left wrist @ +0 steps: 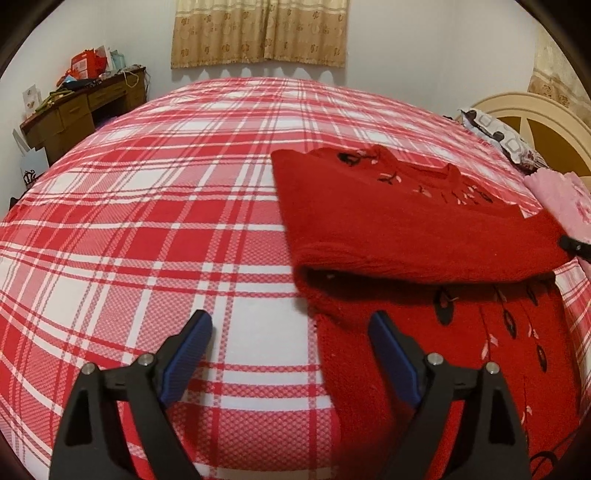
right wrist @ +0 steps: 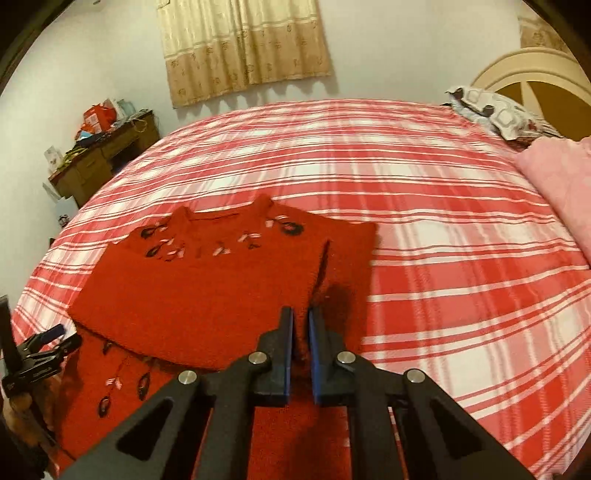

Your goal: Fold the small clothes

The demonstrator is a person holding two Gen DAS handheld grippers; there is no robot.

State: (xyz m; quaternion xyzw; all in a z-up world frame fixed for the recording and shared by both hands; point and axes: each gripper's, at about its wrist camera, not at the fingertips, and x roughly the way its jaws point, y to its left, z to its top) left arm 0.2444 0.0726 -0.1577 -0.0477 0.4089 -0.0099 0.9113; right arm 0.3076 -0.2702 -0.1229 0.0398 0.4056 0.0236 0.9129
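Observation:
A red knit sweater [left wrist: 406, 229] with black and pink leaf embroidery lies on the plaid bed, partly folded, with its sleeve laid across the body. My left gripper [left wrist: 291, 325] is open and empty just above the sweater's left edge. In the right wrist view the sweater [right wrist: 207, 295] lies left of centre. My right gripper [right wrist: 301, 321] is shut on a fold of the red sweater, with fabric pinched between the blue pads. The left gripper also shows at the left edge of the right wrist view [right wrist: 55, 339].
The bed has a red and white plaid sheet [left wrist: 166, 221]. A pink garment [right wrist: 561, 184] and a patterned pillow [right wrist: 495, 110] lie near the headboard [left wrist: 535, 118]. A cluttered wooden desk [left wrist: 81, 107] stands by the far wall under a curtain [left wrist: 258, 33].

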